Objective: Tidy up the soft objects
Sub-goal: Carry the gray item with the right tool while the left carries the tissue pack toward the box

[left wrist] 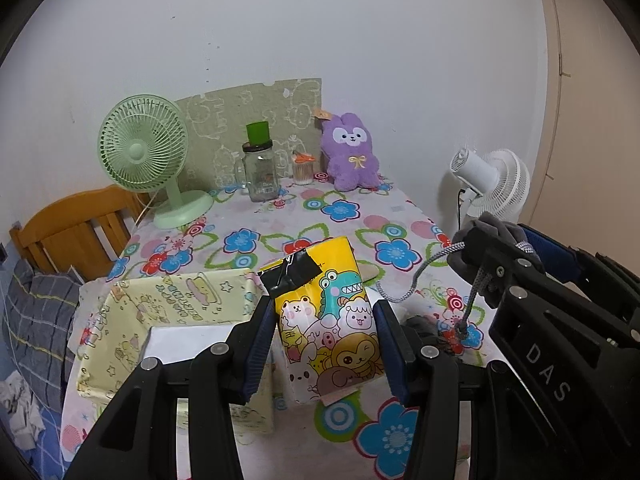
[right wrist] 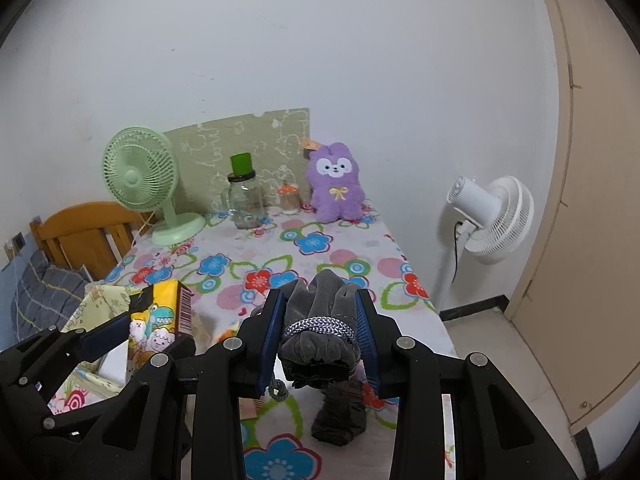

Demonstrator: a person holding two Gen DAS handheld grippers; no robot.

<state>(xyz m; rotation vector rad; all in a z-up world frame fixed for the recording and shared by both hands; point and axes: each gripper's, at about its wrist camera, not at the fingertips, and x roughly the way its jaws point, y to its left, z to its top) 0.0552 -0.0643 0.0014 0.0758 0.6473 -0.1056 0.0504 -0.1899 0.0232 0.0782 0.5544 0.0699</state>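
My left gripper (left wrist: 325, 316) is shut on a yellow cartoon tissue pack (left wrist: 324, 316) and holds it above the table, just right of the pale yellow patterned box (left wrist: 160, 304). The pack also shows in the right wrist view (right wrist: 160, 320). My right gripper (right wrist: 320, 328) is shut on a grey drawstring pouch (right wrist: 320, 320) and holds it above the table. The pouch also shows in the left wrist view (left wrist: 488, 236) with its cord hanging. Another dark grey cloth item (right wrist: 340, 412) lies on the table below the pouch. A purple plush bunny (left wrist: 351, 156) sits at the back.
The floral tablecloth (left wrist: 340, 212) covers the table. At the back stand a green desk fan (left wrist: 148, 160), a glass jar with a green cup (left wrist: 260, 172) and a small swab jar (left wrist: 303, 170). A white floor fan (right wrist: 492, 220) stands right of the table. A wooden chair (left wrist: 72, 232) is left.
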